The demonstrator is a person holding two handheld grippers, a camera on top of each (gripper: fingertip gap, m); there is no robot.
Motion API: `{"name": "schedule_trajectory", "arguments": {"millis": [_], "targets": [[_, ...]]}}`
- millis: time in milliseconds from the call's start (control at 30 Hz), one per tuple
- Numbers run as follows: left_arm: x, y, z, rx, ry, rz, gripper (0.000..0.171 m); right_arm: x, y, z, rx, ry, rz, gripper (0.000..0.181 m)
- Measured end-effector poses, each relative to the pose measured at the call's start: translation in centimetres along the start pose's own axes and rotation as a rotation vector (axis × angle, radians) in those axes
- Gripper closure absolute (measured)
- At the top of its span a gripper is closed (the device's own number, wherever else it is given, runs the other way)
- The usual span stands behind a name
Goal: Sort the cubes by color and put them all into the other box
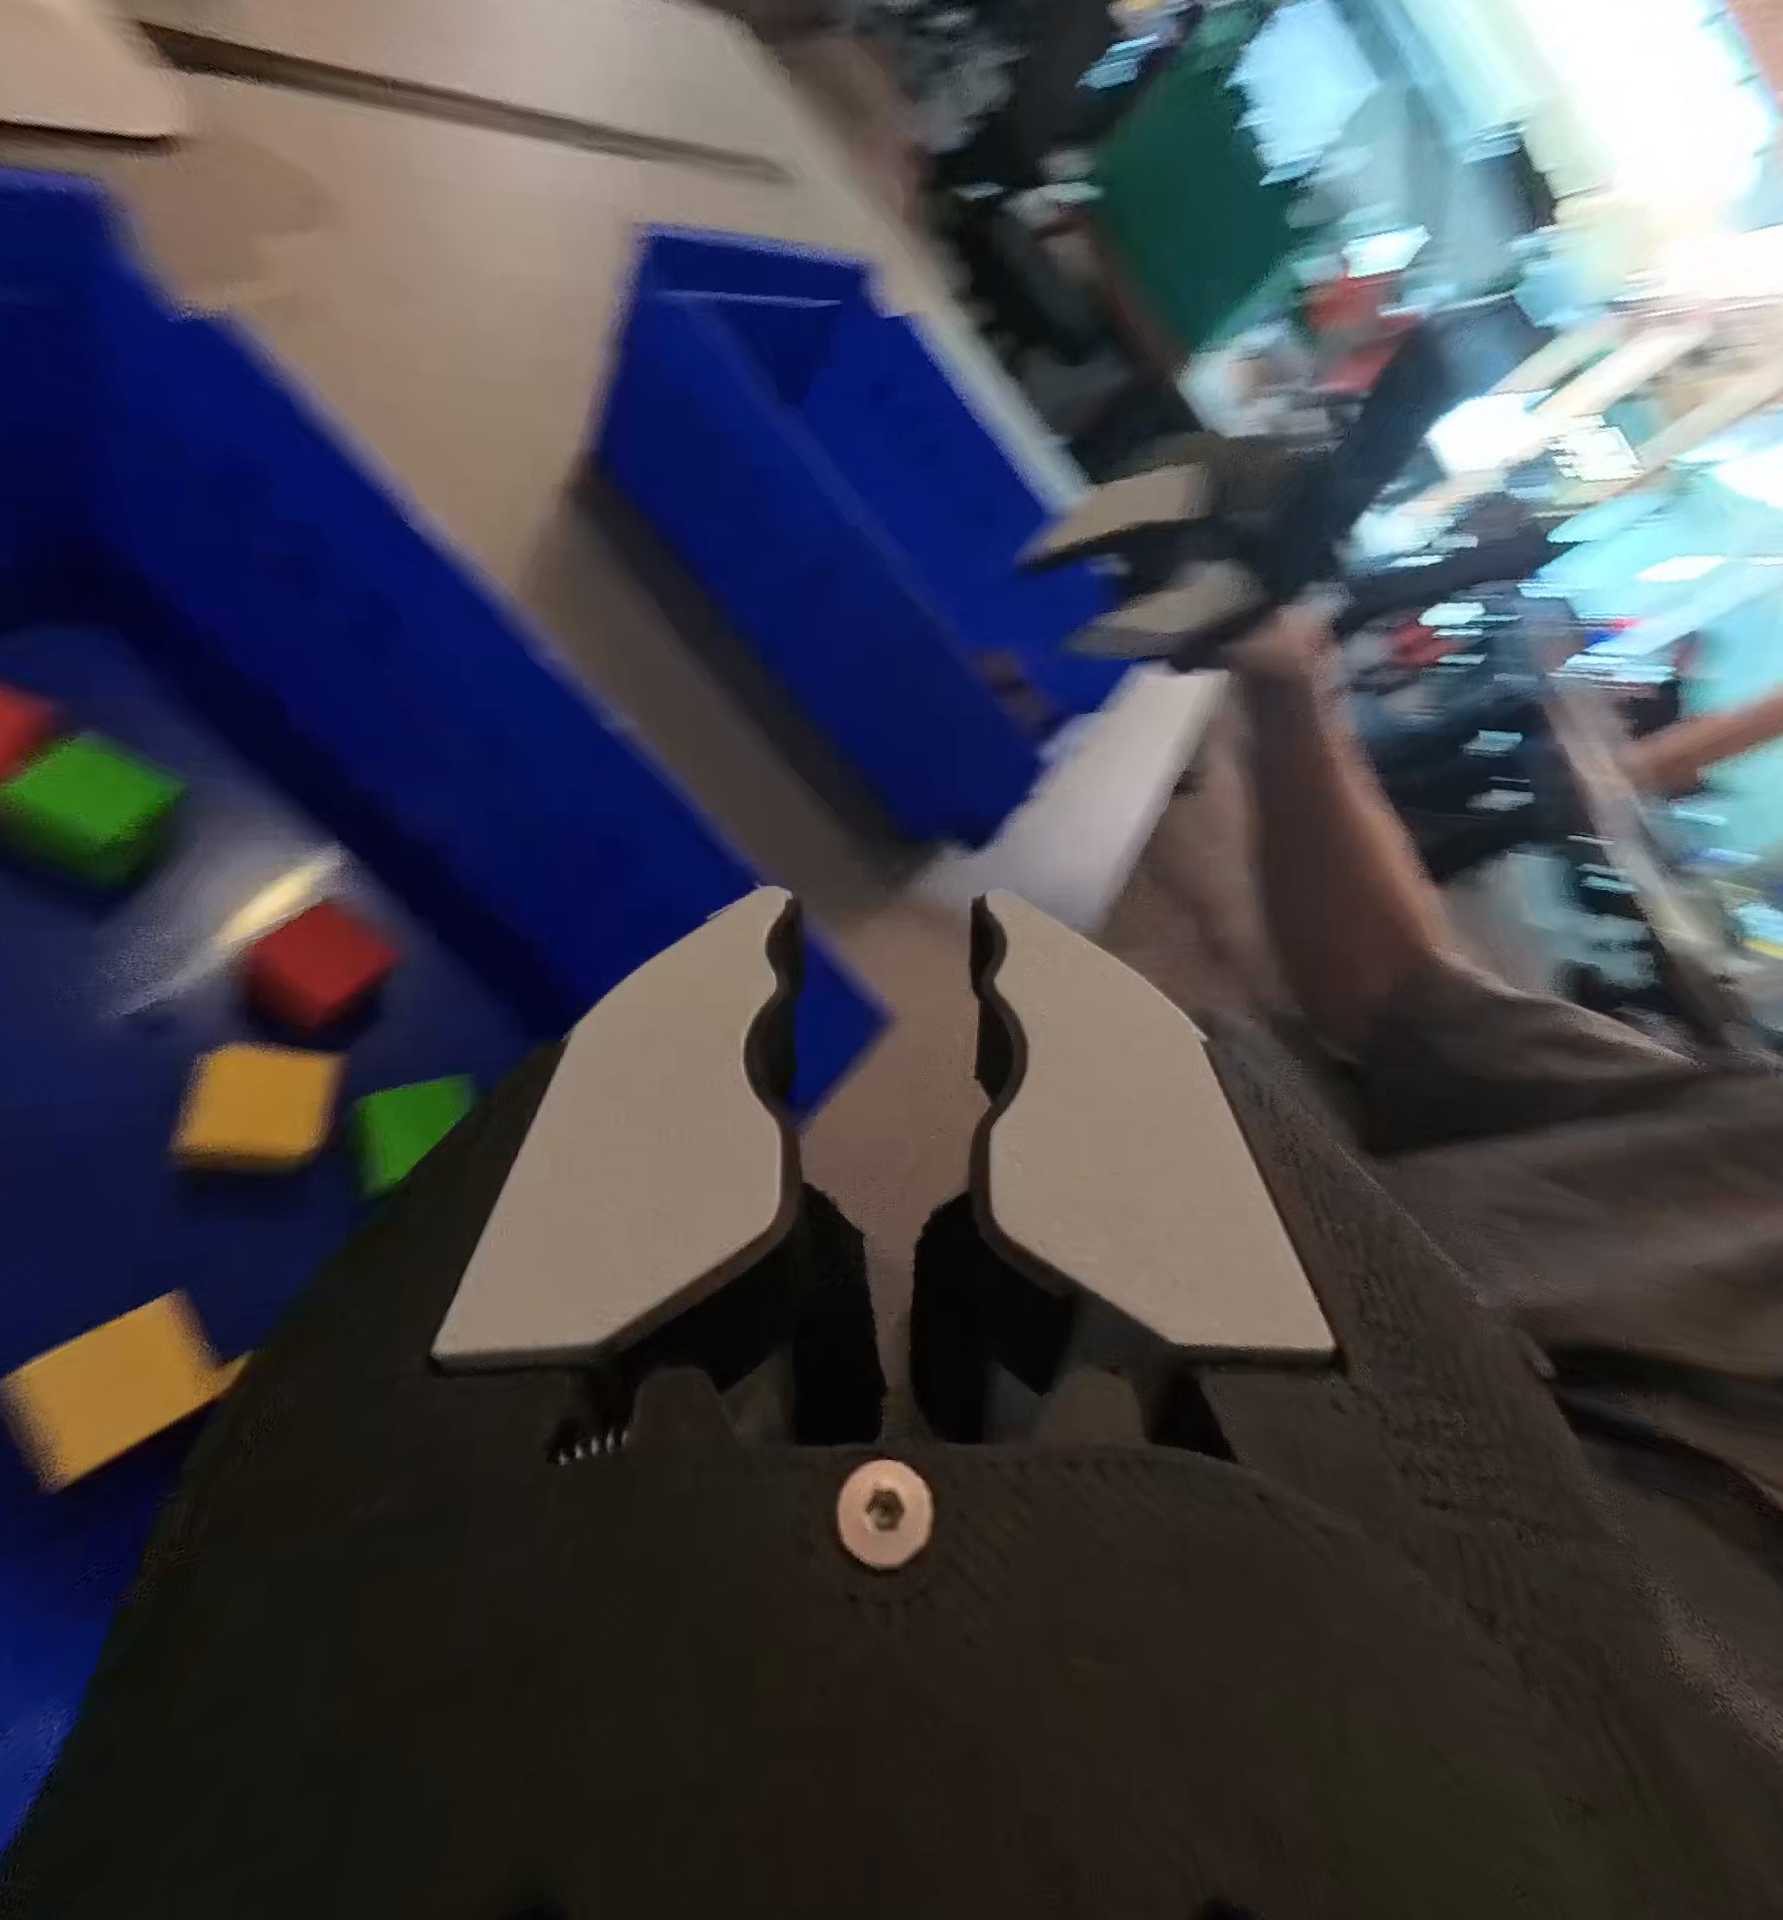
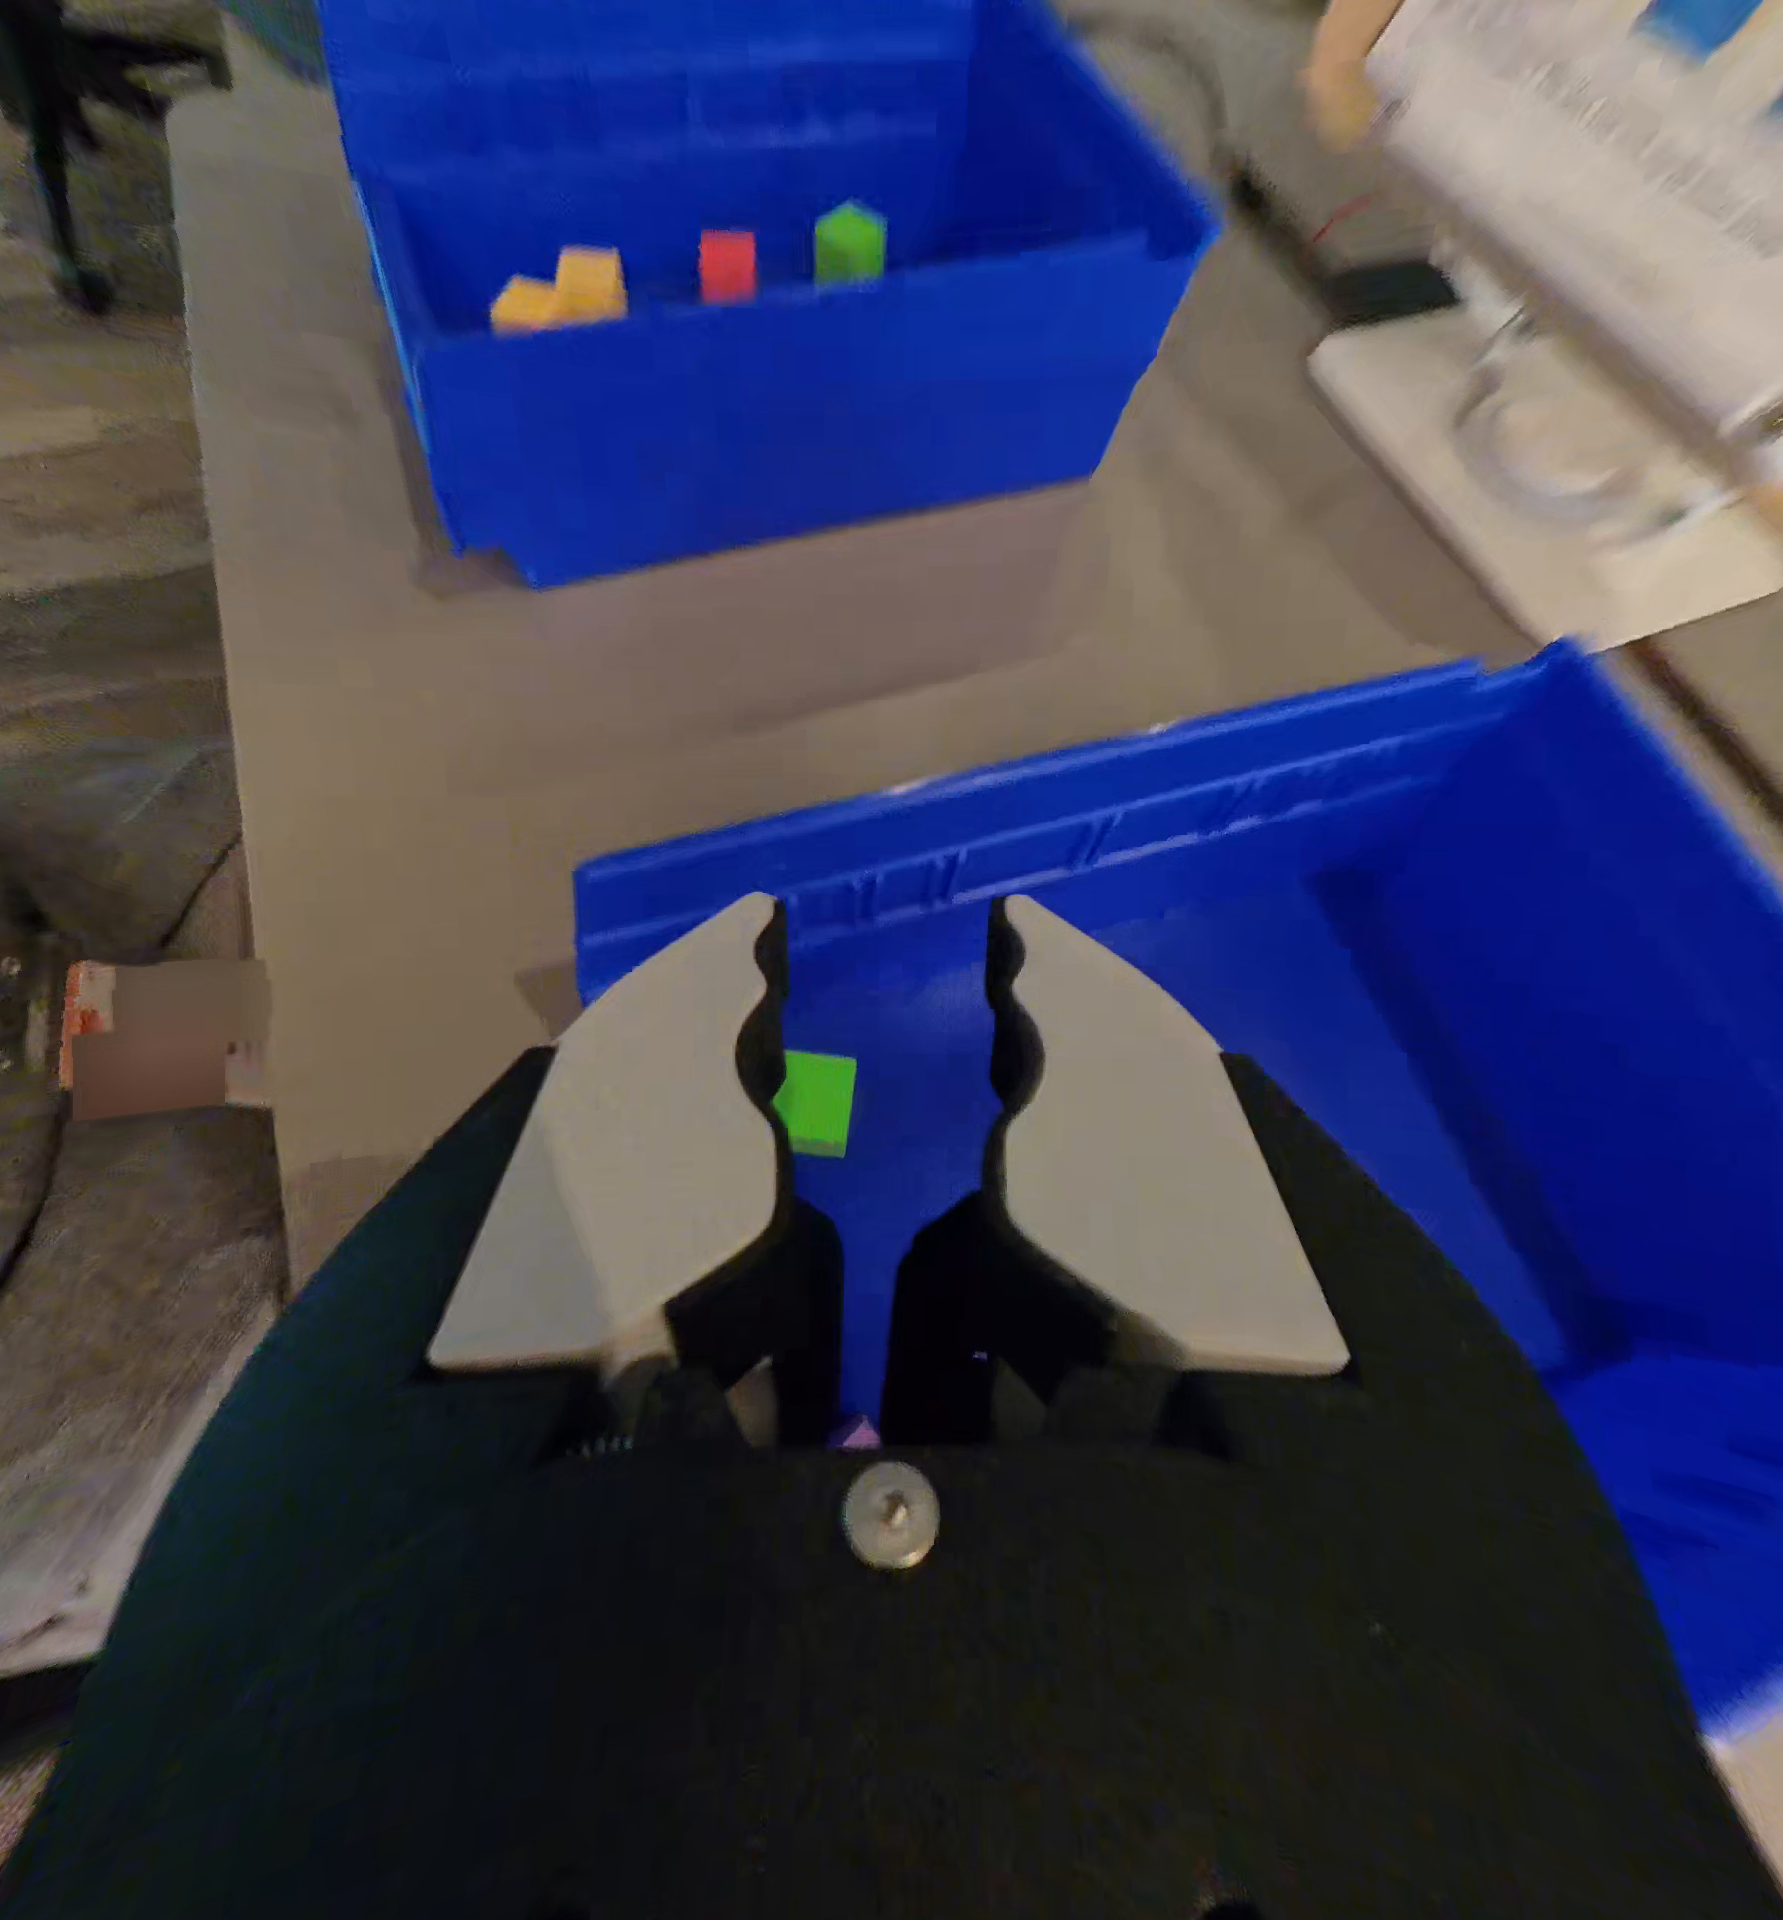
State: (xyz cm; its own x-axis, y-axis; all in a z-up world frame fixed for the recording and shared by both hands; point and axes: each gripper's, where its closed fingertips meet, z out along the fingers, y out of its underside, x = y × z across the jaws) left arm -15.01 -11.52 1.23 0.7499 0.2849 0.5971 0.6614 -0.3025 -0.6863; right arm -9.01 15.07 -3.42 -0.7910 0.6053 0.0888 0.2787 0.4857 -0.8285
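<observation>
My left gripper [image 1: 882, 909] is open and empty. It hovers over the right corner of a blue bin [image 1: 347, 623] that holds several loose blocks, among them a red block [image 1: 318, 961], a yellow block [image 1: 258, 1103] and a green block [image 1: 87, 800]. My right gripper [image 2: 887, 914] is open and empty above a second blue bin [image 2: 1178, 790]. A single green block [image 2: 819, 1101] lies on that bin's floor, seen between the fingers, nearer the left one. The right gripper also shows in the left wrist view [image 1: 1074, 597], held in a person's hand beside the second bin [image 1: 814, 582].
Both bins stand on a beige table [image 2: 451, 727]. The far bin [image 2: 762, 436] shows yellow, red and green blocks behind its front wall. A white tray [image 2: 1552, 520] with a clear round object lies at the right. Grey floor lies at the left. Both views are motion-blurred.
</observation>
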Motion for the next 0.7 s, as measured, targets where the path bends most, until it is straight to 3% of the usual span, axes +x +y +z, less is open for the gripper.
{"name": "schedule_trajectory", "arguments": {"millis": [67,233,433,700], "targets": [[-3.3,0.0,0.2,-0.048,-0.202,0.008,0.133,-0.5,-1.5,-1.2,0.057,0.08,-0.012,0.142],[-9.1,-1.2,1.0,-0.177,-0.509,0.053,0.127,-2.1,-3.4,-2.4,0.12,0.192,-0.044,0.152],[-14.2,0.1,4.5,-0.412,-0.596,-0.157,0.127,-1.6,-2.9,-2.0,0.058,0.282,-0.08,0.155],[-19.4,1.7,7.8,-0.367,-0.711,-0.348,0.114,-1.9,-2.9,-1.4,0.068,0.283,-0.11,0.155]]}}
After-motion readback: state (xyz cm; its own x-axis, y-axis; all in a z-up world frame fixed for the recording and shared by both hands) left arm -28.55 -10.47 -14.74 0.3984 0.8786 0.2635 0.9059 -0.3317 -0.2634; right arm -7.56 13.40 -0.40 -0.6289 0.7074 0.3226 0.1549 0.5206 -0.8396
